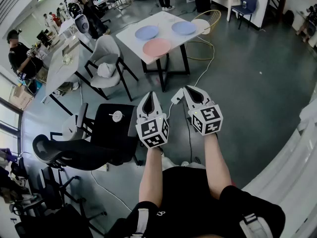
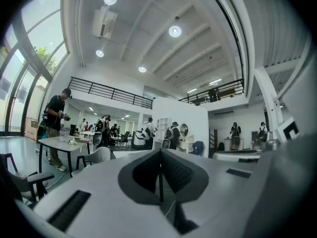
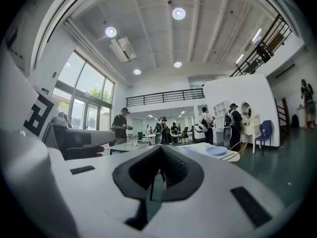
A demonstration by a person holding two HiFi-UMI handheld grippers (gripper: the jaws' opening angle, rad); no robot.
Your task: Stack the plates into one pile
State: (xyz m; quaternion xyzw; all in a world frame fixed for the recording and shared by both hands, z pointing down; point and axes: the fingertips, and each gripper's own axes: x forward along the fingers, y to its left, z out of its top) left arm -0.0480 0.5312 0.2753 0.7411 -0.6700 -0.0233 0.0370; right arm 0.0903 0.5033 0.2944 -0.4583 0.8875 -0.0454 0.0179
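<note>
Several plates lie apart on a white table (image 1: 133, 37) far ahead: a light blue plate (image 1: 147, 32), a second blue plate (image 1: 184, 28), a pink plate (image 1: 157, 47) and a white plate (image 1: 200, 26) at the right corner. My left gripper (image 1: 149, 97) and right gripper (image 1: 190, 90) hang side by side over the floor, well short of the table. Both are shut with nothing between the jaws. In the left gripper view the left gripper (image 2: 160, 155) points across the hall. In the right gripper view the right gripper (image 3: 161, 151) faces the table, where a blue plate (image 3: 216, 151) shows.
A grey chair (image 1: 106, 63) stands left of the table and a black office chair (image 1: 106, 128) is close on my left. A white power strip (image 1: 177, 95) and cable lie on the floor ahead. A gold wire chair (image 1: 212, 18) stands behind the table. People work at a long table (image 1: 62, 63) at left.
</note>
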